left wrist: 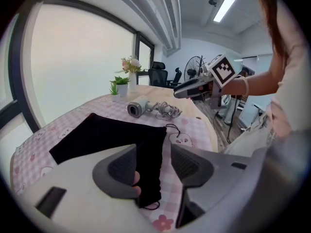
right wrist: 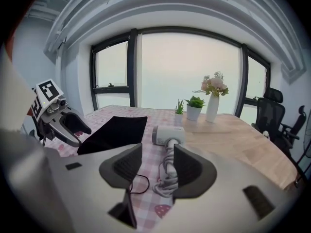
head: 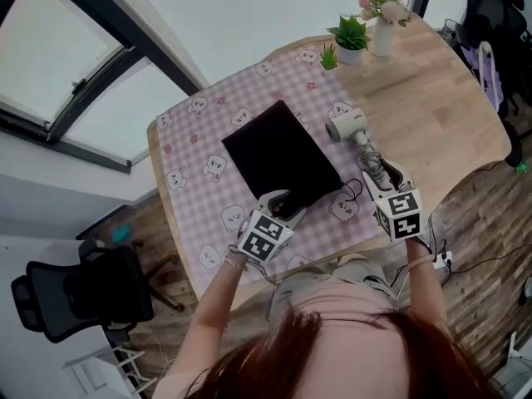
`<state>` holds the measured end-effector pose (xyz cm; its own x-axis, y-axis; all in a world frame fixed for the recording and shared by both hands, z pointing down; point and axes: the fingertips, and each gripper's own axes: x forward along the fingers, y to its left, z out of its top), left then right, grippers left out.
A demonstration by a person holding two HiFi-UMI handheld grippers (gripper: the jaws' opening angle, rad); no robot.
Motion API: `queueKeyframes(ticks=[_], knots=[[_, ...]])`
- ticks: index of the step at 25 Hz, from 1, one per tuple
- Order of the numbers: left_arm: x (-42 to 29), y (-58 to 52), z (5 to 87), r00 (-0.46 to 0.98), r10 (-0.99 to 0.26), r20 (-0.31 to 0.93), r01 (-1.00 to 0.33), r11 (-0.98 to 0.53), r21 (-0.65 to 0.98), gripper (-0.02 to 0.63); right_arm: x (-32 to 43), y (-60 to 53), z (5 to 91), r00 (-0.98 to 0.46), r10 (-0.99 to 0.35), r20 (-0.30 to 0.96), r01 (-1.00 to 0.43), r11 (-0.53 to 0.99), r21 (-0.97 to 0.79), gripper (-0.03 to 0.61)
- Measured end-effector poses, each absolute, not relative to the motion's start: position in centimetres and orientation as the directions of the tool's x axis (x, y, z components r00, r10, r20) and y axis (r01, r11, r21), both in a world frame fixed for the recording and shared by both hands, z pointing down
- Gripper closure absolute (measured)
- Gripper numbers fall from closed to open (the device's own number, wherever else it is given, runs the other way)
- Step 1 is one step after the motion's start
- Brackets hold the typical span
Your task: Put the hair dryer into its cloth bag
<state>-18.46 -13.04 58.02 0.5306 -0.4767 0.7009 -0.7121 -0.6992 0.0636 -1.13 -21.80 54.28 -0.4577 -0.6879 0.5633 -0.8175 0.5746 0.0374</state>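
Presently, a flat black cloth bag (head: 283,156) is seen lying on a pink checked tablecloth with cartoon prints (head: 199,173), spread over a light wooden table (head: 440,115). The left gripper (left wrist: 155,164) is held low over the bag's gathered near edge, its jaws well apart. The puckered cloth stands between the jaws and lies against the left pad, clear of the right pad, so no grip is recorded. A small pale patch beside that left pad cannot be identified. A white hair dryer (head: 347,125) lies on its side just beside the bag's right edge, outside the bag, with its pale bundled cord (right wrist: 167,171) trailing toward the person. The right gripper (right wrist: 151,166) is held above that cord with its jaws parted and nothing clamped; the cord is seen through the gap, beyond the pads. The plug cannot be made out among the coils. In the head view the bag's near edge is partly covered by the left gripper.
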Motion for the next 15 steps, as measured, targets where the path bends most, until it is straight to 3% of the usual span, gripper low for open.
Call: queueKeyframes(ticks=[15], knots=[[-17.6, -14.2, 64.1, 0.498, -0.312, 0.809, -0.658, -0.743, 0.118, 0.385, -0.4, -24.2, 60.0, -0.398, -0.63, 0.666, -0.829, 0.559, 0.034, 0.315]])
